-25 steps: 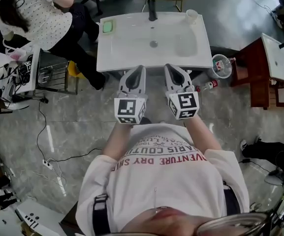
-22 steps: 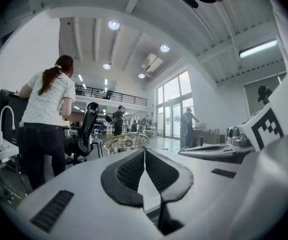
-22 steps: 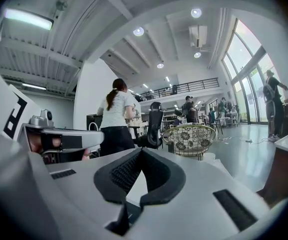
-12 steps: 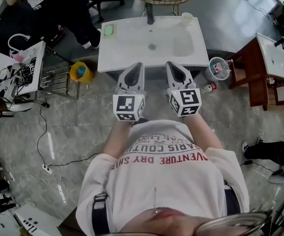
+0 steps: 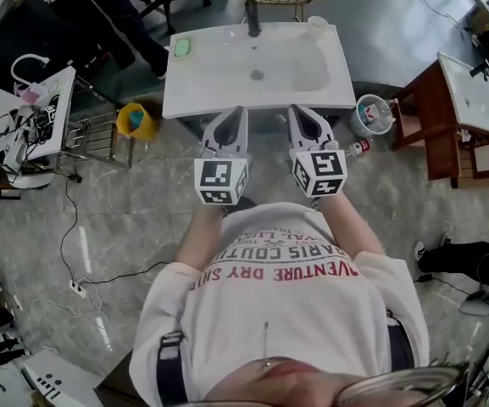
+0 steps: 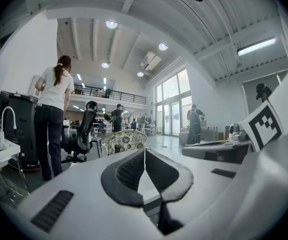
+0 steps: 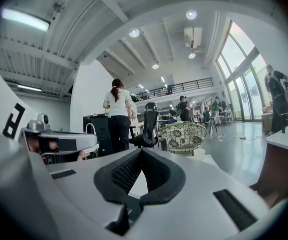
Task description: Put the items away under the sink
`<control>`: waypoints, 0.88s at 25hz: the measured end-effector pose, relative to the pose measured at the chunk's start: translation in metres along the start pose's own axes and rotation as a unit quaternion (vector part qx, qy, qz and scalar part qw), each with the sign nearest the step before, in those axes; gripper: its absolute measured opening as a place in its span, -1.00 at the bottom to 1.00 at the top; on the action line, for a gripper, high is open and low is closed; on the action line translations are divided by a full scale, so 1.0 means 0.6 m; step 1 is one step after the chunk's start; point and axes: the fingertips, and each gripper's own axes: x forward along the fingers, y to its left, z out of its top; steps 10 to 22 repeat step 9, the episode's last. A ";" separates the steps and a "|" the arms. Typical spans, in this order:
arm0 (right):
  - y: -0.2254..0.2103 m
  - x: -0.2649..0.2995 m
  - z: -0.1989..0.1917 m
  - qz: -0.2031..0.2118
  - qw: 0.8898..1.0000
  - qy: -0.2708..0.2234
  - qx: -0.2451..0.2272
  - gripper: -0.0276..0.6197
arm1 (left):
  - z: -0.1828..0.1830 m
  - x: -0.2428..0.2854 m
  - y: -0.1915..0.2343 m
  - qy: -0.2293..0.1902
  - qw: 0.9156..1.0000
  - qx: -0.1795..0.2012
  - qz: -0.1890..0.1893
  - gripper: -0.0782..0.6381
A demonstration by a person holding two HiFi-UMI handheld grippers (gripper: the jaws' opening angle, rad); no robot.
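Both of our grippers now reach nearer the basin's front edge than a second ago. We hold the left gripper (image 5: 237, 114) and the right gripper (image 5: 300, 112) side by side, each with its jaws pressed together on nothing. Just beyond their tips stands the white rectangular ceramic sink (image 5: 219, 87). A green soap block (image 5: 182, 47) rests at its far left corner and a small white cup (image 5: 317, 24) at its far right.

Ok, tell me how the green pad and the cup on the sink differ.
The green pad lies flat at the sink's far left corner; the cup stands upright at the far right. The pad is green and squarish, the cup pale and round. Both sit on the sink's rim.
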 end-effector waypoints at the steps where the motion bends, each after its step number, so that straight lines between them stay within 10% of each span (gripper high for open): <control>1: 0.000 -0.002 0.000 0.002 1.000 0.000 -0.002 -0.84 | 0.000 -0.001 -0.002 0.001 1.000 0.001 0.002 -0.70; 22: -0.002 -0.003 0.006 0.006 1.000 -0.001 -0.012 -0.84 | 0.011 0.001 -0.009 0.000 1.000 0.005 0.006 -0.70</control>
